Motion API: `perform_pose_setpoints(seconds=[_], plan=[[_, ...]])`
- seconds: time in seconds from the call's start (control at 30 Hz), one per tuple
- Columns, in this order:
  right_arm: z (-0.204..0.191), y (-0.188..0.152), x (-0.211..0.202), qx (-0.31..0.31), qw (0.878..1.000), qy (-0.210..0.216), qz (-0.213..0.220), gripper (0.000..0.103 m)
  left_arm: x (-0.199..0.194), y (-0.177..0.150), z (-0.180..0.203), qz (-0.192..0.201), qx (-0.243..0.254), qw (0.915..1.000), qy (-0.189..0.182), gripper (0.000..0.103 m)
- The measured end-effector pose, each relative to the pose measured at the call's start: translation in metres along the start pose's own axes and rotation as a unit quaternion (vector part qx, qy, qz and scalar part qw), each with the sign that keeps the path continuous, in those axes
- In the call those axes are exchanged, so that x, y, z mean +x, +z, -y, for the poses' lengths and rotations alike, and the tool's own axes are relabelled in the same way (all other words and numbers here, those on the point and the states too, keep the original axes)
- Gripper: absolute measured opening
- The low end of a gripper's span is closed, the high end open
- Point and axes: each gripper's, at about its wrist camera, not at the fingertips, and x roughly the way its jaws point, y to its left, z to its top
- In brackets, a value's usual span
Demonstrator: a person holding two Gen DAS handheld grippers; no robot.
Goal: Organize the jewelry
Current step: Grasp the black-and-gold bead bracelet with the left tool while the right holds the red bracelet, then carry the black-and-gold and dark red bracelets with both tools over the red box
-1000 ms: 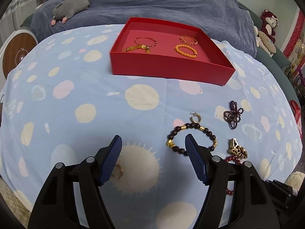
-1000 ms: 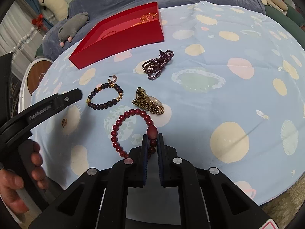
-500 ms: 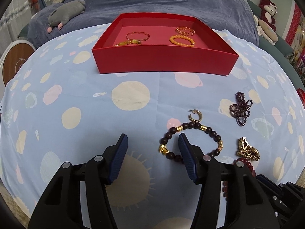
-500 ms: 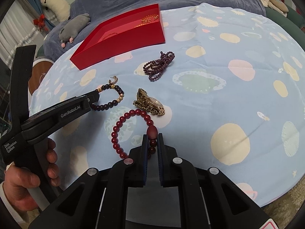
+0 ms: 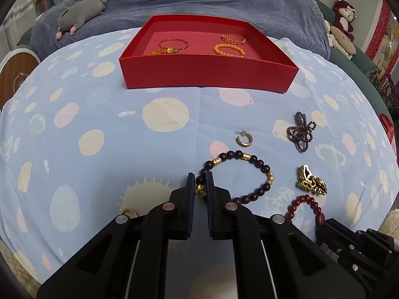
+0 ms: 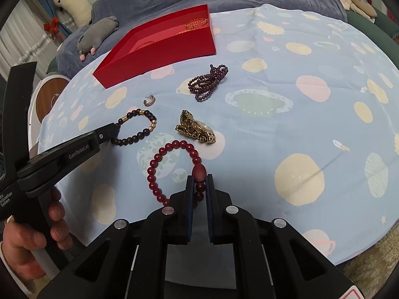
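Note:
My left gripper (image 5: 200,177) is shut on the near-left beads of the dark bead bracelet with gold beads (image 5: 259,165), which lies on the blue spotted cloth; the right wrist view shows that bracelet (image 6: 147,130) pinched by the left gripper (image 6: 115,127). My right gripper (image 6: 199,178) is shut on the red bead bracelet (image 6: 159,154), just below its large oval bead. A red tray (image 5: 207,71) at the far side holds several bracelets, one orange (image 5: 228,49). Loose on the cloth lie a gold hoop earring (image 5: 244,139), a purple bead strand (image 5: 300,132) and a gold watch (image 5: 311,181).
A small gold ring (image 5: 128,212) lies on the cloth left of my left gripper. A grey plush toy (image 5: 79,12) rests on the blue-covered sofa behind the table. A person's hand (image 6: 32,234) grips the left tool's handle. The cloth's front edge runs close under both grippers.
My left gripper slid right from beside the gold ring to the dark bead bracelet and closed its jaws on the beads. The right gripper stayed shut on the red bracelet.

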Motion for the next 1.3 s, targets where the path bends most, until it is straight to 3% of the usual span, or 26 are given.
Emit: perform_pose_setpoints(seconds=[0.53,1.1,1.3], plan=[[-0.017,-0.018,-0.021,-0.009,1.0,0.024,0.002,0.008,-0.039,-0.041,-0.026,-0.008,-0.033,0.9993,-0.012,0.008],[-0.025,-0.022,-0.032,-0.021,0.999,0.024,0.014,0.006,-0.06,-0.051,-0.03,0.006,-0.028,0.9996,-0.007,0.008],[-0.025,-0.019,-0.026,-0.022,1.0,0.015,0.017,0.021,-0.062,-0.053,-0.033,0.006,-0.031,0.9995,-0.006,0.008]])
